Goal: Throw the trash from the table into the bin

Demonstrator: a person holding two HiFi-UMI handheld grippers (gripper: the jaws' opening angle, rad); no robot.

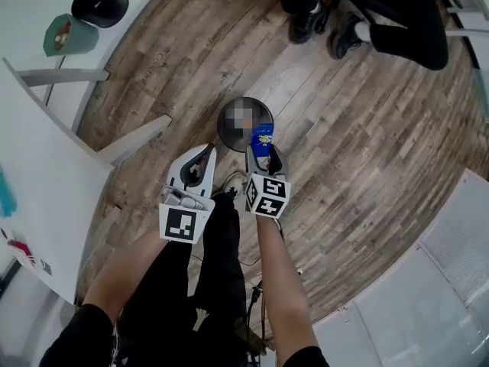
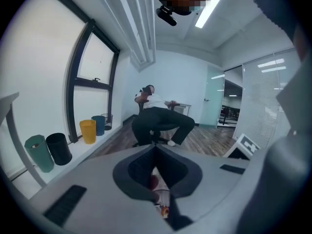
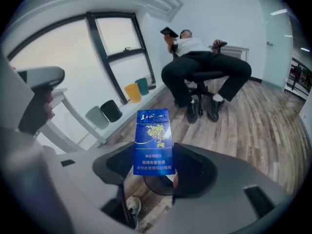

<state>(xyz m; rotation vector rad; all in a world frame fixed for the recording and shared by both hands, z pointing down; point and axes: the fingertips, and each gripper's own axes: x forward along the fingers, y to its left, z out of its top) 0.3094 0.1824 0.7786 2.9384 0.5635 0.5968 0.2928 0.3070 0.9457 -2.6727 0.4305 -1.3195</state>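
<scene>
My right gripper (image 1: 263, 153) is shut on a blue cigarette pack (image 1: 263, 136) with yellow print and holds it upright over a round dark bin (image 1: 226, 132) on the wooden floor. In the right gripper view the pack (image 3: 154, 141) stands between the jaws of the right gripper (image 3: 154, 155), and the bin's rim (image 3: 155, 188) shows just below it. My left gripper (image 1: 202, 160) hangs beside it on the left, near the bin's edge. Its jaws are closed in the left gripper view (image 2: 155, 150), pinching a small crumpled wrapper (image 2: 159, 193) with red and orange print.
A white table (image 1: 38, 167) with slanted legs stands to the left. A person sits in a chair (image 1: 397, 14) beyond the bin, feet on the floor. A black bin (image 1: 99, 2) and a green bin (image 1: 67, 35) stand by the window wall. My own shoe (image 3: 131, 206) is near the bin.
</scene>
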